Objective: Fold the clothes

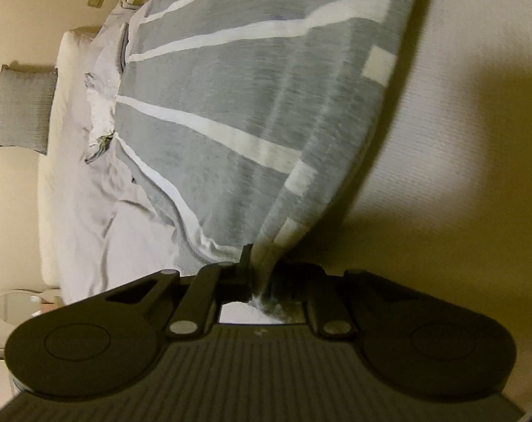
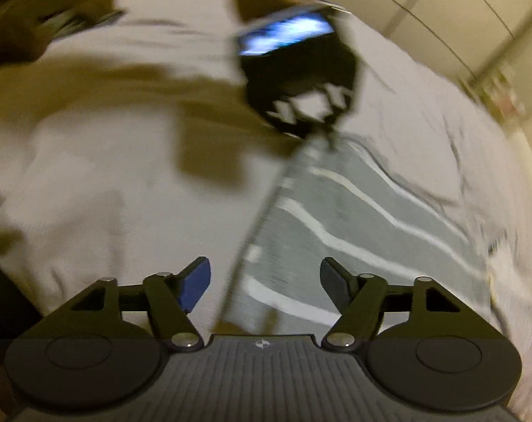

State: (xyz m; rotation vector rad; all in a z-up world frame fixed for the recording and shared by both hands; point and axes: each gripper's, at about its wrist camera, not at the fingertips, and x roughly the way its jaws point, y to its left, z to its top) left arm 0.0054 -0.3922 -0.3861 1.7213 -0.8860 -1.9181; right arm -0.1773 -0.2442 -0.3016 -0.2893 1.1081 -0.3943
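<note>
Clearly the left gripper (image 1: pixel 257 270) is pinched tight on a bunched corner of the grey garment with white stripes (image 1: pixel 237 105), lifting that edge so the cloth hangs taut away from the pale bed sheet (image 1: pixel 86 204) while its far part lies on the bed. Holding one corner up like this looks like the means of carrying it across for a fold. The right gripper (image 2: pixel 265 283) hovers with its jaws wide apart and nothing between them, just above the near edge of the same striped cloth (image 2: pixel 353 218), probably placed to take a second corner.

In the right wrist view, the left gripper shows as a dark, smeared shape with a lit phone screen (image 2: pixel 287 33) on top; motion blur hides how it meets the cloth. Dark objects at the upper left of that view cannot be identified. From the left wrist, a grey cushion (image 1: pixel 25 105) leans by the wall, and the kind of garment cannot be told, since its outline is cut off by the frame.
</note>
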